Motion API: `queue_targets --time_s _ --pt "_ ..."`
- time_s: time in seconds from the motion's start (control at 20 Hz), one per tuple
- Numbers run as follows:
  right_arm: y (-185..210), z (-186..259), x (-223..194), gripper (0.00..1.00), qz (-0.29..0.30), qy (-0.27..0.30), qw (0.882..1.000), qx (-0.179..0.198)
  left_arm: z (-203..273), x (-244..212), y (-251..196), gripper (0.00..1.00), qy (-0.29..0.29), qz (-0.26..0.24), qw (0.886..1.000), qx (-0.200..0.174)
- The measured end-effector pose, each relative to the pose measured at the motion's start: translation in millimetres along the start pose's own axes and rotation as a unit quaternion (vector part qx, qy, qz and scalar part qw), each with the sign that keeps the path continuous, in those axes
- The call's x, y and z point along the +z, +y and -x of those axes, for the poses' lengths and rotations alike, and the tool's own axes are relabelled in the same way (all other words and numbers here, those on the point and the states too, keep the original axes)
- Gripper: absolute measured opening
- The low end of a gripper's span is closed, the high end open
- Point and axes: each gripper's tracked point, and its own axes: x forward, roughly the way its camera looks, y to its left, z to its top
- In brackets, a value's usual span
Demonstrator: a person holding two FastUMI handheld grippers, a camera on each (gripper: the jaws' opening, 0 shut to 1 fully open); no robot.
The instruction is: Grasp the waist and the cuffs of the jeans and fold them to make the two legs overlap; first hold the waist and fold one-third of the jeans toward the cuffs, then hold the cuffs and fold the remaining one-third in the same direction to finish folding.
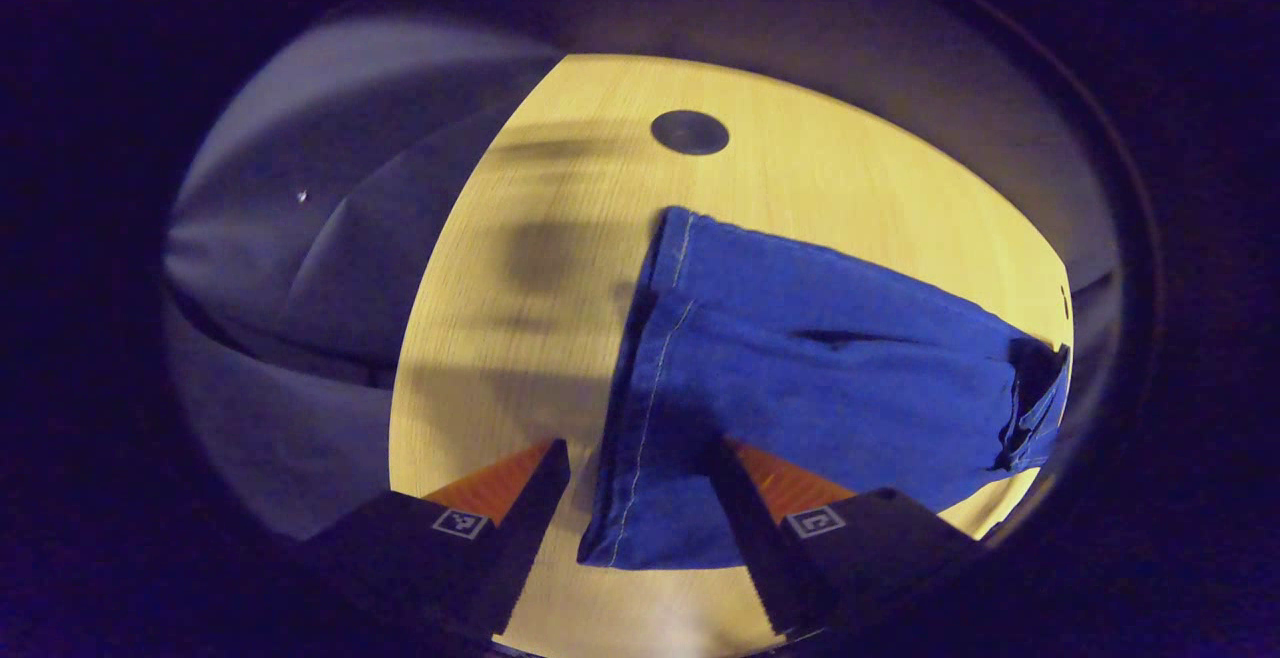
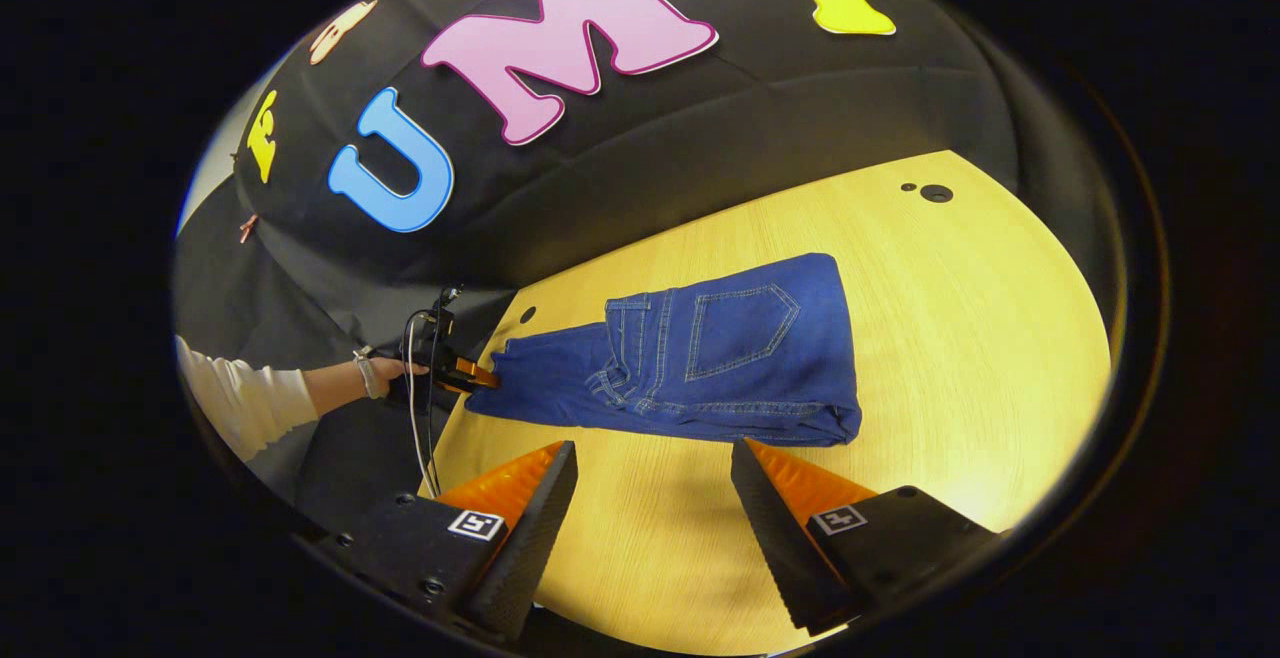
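Wooden table [image 2: 960,358] carries jeans [image 2: 740,358] lengthwise, cuffs toward left tongs [image 2: 478,376].

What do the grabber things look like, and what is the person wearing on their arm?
Each gripper, left and right, has two wedge-shaped fingers tapering to a point, with ridged inner faces. Small square black-and-white marker tags sit on the dark blocks behind them. In the right gripper view, a white cable hangs by the far gripper. The person wears a white long sleeve and a wristband.

My jeans [image 2: 720,358] are deep blue denim with pale stitching along seams and pocket. The table [image 2: 980,338] under them is yellow wood grain. My sleeve [image 2: 245,400] is white.
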Motion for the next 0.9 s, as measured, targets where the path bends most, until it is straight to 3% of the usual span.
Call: queue_targets --time_s 0.05,0.1,0.25,0.3,0.35,0.4,0.55,0.75,0.9 --pt "3.0 -3.7 2.2 0.95 -0.004 0.001 1.000 0.002 1.1 2.6 -3.8 0.83 -0.003 -0.016 1.000 0.001" --pt "6.6 -6.7 3.7 0.95 -0.007 0.003 1.000 0.007 0.1 2.4 -8.9 0.80 -0.002 -0.018 1.000 0.001" --pt "15.2 -13.4 5.7 0.95 -0.009 0.007 1.000 0.017 0.3 6.7 -20.6 0.36 -0.010 -0.028 0.999 -0.016" --pt "14.1 -14.7 4.7 0.95 -0.007 0.011 1.000 0.018 2.1 5.1 -22.9 0.28 -0.007 -0.033 0.999 -0.018" --pt "14.2 -14.7 4.6 0.95 -0.006 0.014 1.000 0.016 4.3 8.2 -23.3 0.13 -0.014 -0.037 0.999 -0.021" --pt "15.5 -15.5 6.1 0.95 -0.007 0.014 1.000 0.018 3.8 5.9 -24.6 0.08 -0.008 -0.032 0.999 -0.023" --pt "16.4 -13.8 10.2 0.95 -0.011 0.009 1.000 0.023 8.0 7.4 -28.4 0.06 -0.020 -0.010 0.999 -0.027" --pt "12.8 -9.7 25.3 0.95 -0.012 -0.008 1.000 0.025 56.6 17.4 -48.2 0.06 -0.079 -0.018 0.994 -0.072" --pt "10.9 -6.7 38.8 0.95 -0.020 -0.023 0.999 0.031 119.9 27.8 -95.1 0.06 -0.130 -0.032 0.982 -0.130"
